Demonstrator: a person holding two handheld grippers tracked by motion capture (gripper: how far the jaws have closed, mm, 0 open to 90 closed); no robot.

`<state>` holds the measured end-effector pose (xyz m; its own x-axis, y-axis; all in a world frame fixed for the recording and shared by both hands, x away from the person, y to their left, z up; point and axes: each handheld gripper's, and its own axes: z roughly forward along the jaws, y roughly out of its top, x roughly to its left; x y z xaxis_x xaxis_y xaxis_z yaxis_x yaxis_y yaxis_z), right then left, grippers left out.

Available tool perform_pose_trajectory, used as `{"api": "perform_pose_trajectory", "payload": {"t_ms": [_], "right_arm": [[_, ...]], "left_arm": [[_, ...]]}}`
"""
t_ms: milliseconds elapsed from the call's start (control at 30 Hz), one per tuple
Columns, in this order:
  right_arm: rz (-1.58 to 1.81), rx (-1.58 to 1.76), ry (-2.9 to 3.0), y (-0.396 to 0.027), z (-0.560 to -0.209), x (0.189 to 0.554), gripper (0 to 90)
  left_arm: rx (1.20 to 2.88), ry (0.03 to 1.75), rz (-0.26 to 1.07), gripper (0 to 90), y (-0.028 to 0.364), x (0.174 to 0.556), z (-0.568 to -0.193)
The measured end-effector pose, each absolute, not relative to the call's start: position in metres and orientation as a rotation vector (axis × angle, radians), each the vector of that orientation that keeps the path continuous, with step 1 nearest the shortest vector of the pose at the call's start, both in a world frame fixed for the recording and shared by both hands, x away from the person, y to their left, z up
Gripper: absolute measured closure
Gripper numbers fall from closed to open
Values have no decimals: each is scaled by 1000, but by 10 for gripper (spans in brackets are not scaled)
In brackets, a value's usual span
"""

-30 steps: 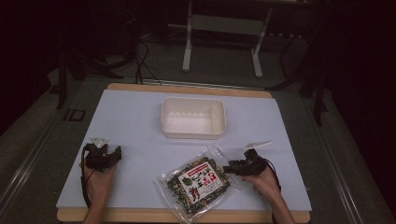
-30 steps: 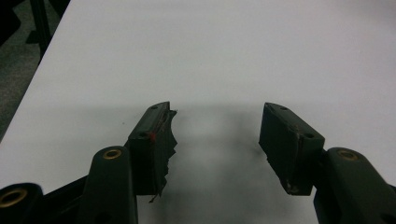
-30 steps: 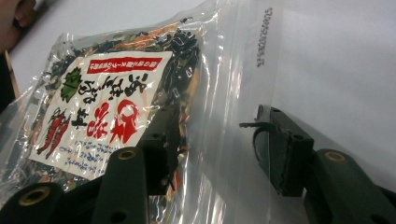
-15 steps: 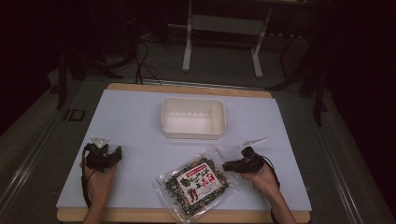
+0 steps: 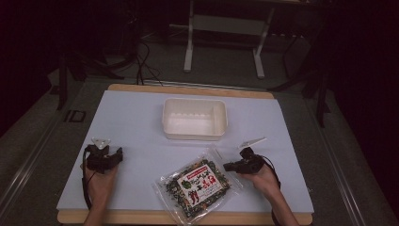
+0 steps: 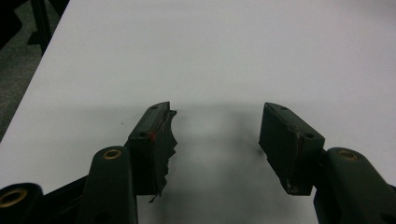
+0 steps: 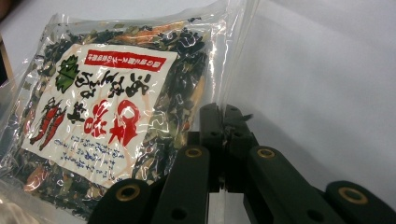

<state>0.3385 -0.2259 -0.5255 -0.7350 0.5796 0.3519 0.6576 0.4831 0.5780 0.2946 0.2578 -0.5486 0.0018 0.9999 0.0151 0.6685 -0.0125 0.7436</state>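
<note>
Right gripper [image 7: 223, 122] pinched together on the clear edge of the crinkly transparent packet of dark dried vegetables with a white and red label [image 7: 107, 112], jaws just closed onto the film there. Packet flat on the pale blue tabletop [image 5: 136, 122], in front of the shallow white rectangular plastic tub [image 5: 194, 118] and a little toward the near edge, one corner reaching to the right gripper. Tub empty, well apart from the packet. Left gripper [image 6: 217, 135] with jaws standing wide apart over bare tabletop, nothing between them, resting off to the near left of the tub. Progress, by the look of it: grip only just made, packet not lifted. Left to do, likely: raising the packet and carrying it toward the tub.
</note>
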Motion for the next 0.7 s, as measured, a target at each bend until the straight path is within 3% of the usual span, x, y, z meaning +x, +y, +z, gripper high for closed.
{"api": "perform_pose_trajectory", "payload": {"t_ms": [700], "right_arm": [[-1108, -1062, -2678, -218, -507, 348, 894]], "left_arm": [[1725, 1721, 783, 440, 259, 294, -548]]}}
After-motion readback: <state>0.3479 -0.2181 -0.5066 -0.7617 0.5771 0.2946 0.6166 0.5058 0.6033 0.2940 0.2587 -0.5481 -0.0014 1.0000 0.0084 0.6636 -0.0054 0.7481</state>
